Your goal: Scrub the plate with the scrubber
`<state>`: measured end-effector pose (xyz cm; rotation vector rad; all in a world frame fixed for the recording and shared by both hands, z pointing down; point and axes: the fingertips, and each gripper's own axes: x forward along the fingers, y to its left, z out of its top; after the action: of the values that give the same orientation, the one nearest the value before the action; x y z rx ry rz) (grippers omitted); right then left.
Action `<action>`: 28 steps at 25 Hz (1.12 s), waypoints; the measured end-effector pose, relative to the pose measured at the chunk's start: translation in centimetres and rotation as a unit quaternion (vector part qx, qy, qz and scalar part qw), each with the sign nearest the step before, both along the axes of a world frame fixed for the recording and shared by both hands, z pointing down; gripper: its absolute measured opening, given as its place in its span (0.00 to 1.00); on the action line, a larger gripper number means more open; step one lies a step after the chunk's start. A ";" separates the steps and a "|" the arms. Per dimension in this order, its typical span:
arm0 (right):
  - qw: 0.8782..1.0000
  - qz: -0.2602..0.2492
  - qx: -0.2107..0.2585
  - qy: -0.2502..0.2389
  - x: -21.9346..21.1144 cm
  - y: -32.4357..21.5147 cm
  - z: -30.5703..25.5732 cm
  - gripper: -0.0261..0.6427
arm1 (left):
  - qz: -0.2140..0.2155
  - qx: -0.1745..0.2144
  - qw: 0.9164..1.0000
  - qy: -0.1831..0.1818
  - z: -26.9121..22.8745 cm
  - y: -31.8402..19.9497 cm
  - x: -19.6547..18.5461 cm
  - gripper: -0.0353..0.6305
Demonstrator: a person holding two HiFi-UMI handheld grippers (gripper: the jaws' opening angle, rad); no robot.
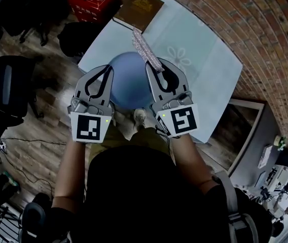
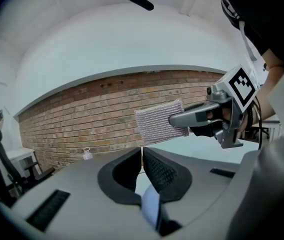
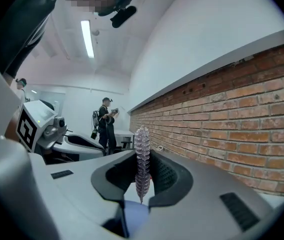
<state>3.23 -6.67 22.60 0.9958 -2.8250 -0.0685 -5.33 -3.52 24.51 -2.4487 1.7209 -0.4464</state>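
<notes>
Pale glass table (image 1: 200, 49) by a red brick wall (image 1: 225, 14): the left gripper (image 1: 106, 71) pinches the round blue plate (image 1: 129, 85) by its rim, the right gripper (image 1: 154, 67) clamps a silvery mesh scrubber (image 1: 145, 48) jutting past its tips, which is probably best laid flat on the plate.

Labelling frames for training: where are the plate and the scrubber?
blue plate (image 1: 129, 82), head view, centre of its face.
scrubber (image 2: 154, 123), left gripper view, middle of its flat side.
</notes>
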 end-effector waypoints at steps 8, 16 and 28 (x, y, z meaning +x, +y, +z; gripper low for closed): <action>0.999 0.002 -0.036 0.040 -3.9 0.4 5.8 0.17 | 0.014 -0.061 0.997 0.050 6.8 -1.5 -3.7 0.10; 0.998 -0.035 -0.050 0.020 -6.4 0.7 7.9 0.17 | -0.015 -0.119 0.992 0.050 12.9 -0.1 -5.7 0.10; 0.990 -0.086 -0.095 0.066 -4.3 1.5 13.7 0.17 | -0.083 -0.234 0.961 0.120 21.3 2.1 -5.5 0.24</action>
<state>-1.10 -5.20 36.26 0.6809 -2.7271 0.1098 -10.84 -1.42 45.81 -2.7806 2.1412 -0.6665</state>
